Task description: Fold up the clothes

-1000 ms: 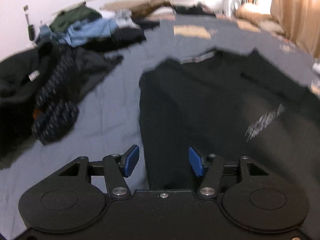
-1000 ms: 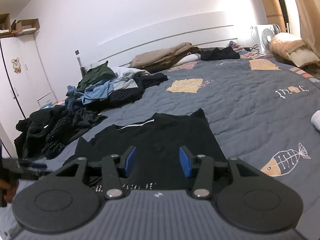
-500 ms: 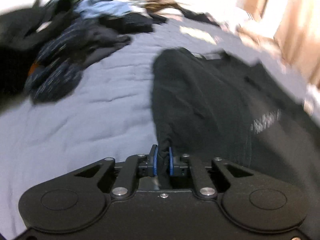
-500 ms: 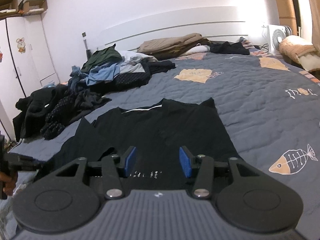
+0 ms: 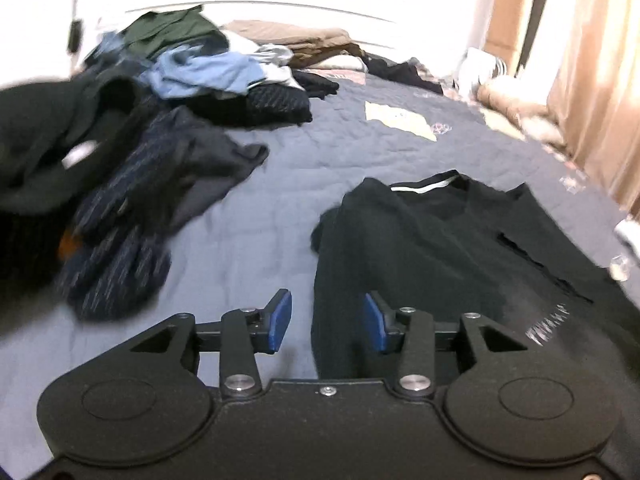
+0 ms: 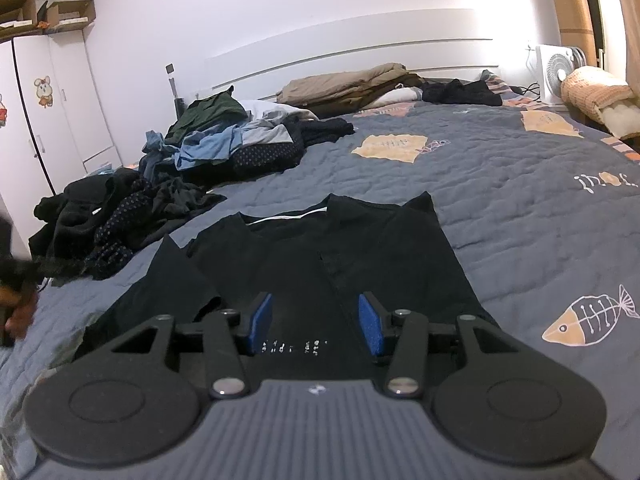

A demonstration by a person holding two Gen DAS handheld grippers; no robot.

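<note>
Black shirt (image 5: 440,248) spread flat on grey bedspread (image 5: 260,240), side edge folded inward. Left gripper (image 5: 326,322) opening, seemingly clear of cloth; right gripper (image 6: 316,322) apart, empty. Smooth fold before next crease.

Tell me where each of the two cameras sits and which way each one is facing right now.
Left wrist: on the left hand-held gripper, looking down along its opening blue pads over the near left edge of the black shirt, which lies between them untouched, toward the clothes pile.
Right wrist: on the right hand-held gripper, facing up the bed across the shirt's hem toward the headboard; open pads; a hand shows at far left.
Shared: shirt, pile, grey quilt.
</note>
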